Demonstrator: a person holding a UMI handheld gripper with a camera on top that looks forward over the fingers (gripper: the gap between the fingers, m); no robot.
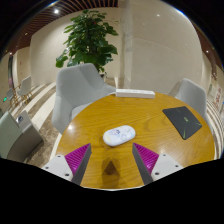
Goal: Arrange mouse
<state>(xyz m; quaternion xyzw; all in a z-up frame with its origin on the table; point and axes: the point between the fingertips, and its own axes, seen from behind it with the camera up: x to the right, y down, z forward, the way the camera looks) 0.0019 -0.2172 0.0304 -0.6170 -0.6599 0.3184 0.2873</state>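
A white computer mouse (118, 135) lies on the round wooden table (95, 122), just ahead of my fingers and roughly centred between them. My gripper (112, 160) is open and empty, hovering above the table's near part. Its magenta pads (76, 157) stand wide apart, one on each side, and bare wood shows between them. The mouse lies beyond the fingertips and touches neither finger.
A dark closed laptop (183, 121) lies on the table to the right. A white flat device (135, 94) sits at the table's far edge. Grey chairs (78, 87) stand around the table, and a green potted plant (88, 40) stands behind.
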